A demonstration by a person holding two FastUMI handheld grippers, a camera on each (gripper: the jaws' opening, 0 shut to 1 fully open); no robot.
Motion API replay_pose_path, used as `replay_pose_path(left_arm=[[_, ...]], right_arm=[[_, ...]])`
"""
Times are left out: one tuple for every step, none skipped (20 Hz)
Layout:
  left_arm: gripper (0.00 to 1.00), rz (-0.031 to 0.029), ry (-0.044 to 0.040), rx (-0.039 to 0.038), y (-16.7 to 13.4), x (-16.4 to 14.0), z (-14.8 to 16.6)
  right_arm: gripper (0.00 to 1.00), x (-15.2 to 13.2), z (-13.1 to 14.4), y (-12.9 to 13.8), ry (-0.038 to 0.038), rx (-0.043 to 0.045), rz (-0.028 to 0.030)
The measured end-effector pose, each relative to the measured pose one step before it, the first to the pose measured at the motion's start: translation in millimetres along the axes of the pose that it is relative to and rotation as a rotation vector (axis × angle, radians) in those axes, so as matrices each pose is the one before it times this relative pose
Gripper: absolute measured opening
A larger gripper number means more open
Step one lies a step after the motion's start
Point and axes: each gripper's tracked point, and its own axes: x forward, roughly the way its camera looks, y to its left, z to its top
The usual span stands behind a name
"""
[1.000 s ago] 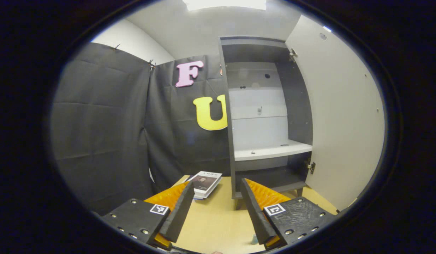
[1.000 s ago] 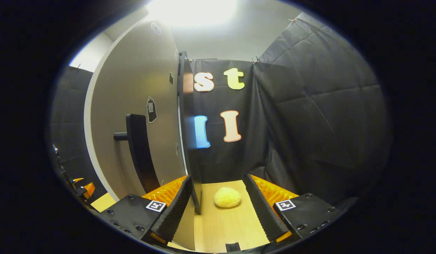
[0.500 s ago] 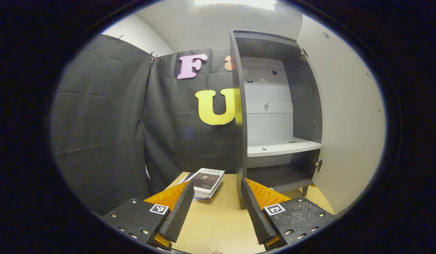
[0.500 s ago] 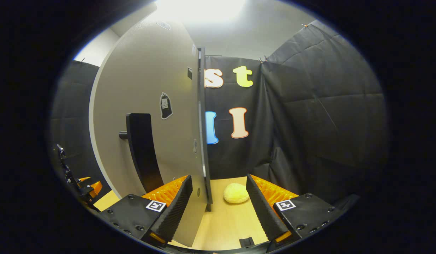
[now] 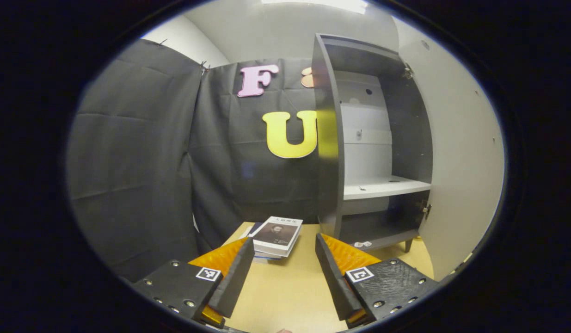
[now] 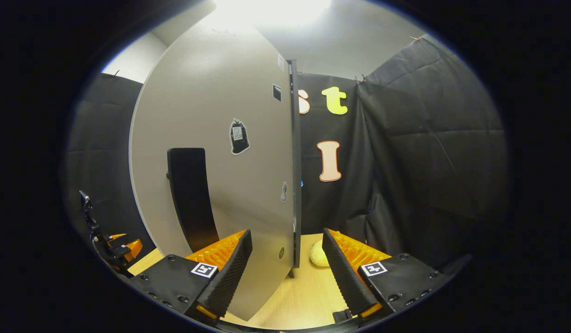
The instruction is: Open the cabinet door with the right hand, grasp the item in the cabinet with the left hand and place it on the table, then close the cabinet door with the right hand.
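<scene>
Left gripper (image 5: 279, 277) sits at the bottom of the left gripper view, fingers spread wide with nothing between them, just bare table (image 5: 285, 296) underneath. Right above its gap, a bit past the fingertips, there's a book (image 5: 278, 235) lying flat on top of another one on the table, so the item is out of the cabinet. The cabinet (image 5: 375, 148) takes up the right half of the frame, standing on the table with its door (image 5: 461, 152) swung open at the far right; you can see a white shelf (image 5: 382, 187) inside.

Right gripper (image 6: 287, 273) is at the bottom of the right gripper view, also wide open and holding nothing. The door's (image 6: 220, 152) lower edge hangs right in between its fingers, not pinched. Black handle (image 6: 190, 194) is centre-left on the door face. A yellow fuzzy ball (image 6: 318, 255) peeks out on the table just behind the door edge. The left gripper (image 6: 116, 245) shows at the lower left.
</scene>
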Motion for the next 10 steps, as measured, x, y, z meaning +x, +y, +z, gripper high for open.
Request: replay_pose_path(left_arm=[[0.83,-0.00114,-0.00491,0.00010,4.24,0.01,0.28],[0.80,0.00015,-0.00248,0.00068,3.69,0.30,0.90],[0.80,-0.00091,-0.00136,0.00049,3.41,1.23,-1.15],[0.83,-0.00167,-0.00006,-0.00129,2.81,1.99,-2.43],[0.83,-0.00095,0.00021,-0.00186,4.40,0.69,-0.95],[0.83,-0.00007,0.00154,-0.00133,4.45,1.23,-1.00],[0.83,0.00116,0.00325,-0.00015,4.76,0.87,-2.38],[0.83,0.00227,0.00220,0.00091,4.96,0.60,-1.19],[0.83,0.00408,0.00228,0.00166,4.70,1.20,-1.77],[0.80,0.00428,0.00185,0.00163,4.62,1.21,-2.06]], right_arm=[[0.97,2.39,0.25,6.88,-0.00042,0.00249,0.00522],[0.97,1.79,0.18,7.61,0.00006,0.00281,0.00667],[0.97,3.01,-0.12,7.99,-0.00130,0.00134,0.00883],[0.97,2.52,-0.84,9.22,-0.00121,-0.00103,0.01138],[0.96,4.48,0.39,9.72,-0.00111,0.00093,0.01279],[0.97,5.38,-0.02,9.65,-0.00109,0.00170,0.01474],[0.97,6.85,0.75,9.67,-0.00048,0.00483,0.01589],[0.97,6.41,-1.36,11.06,-0.00128,0.00580,0.01745],[0.97,9.09,0.27,8.17,-0.00092,0.00751,0.02008],[0.97,7.98,-0.61,9.65,-0.00177,0.00790,0.02181]])
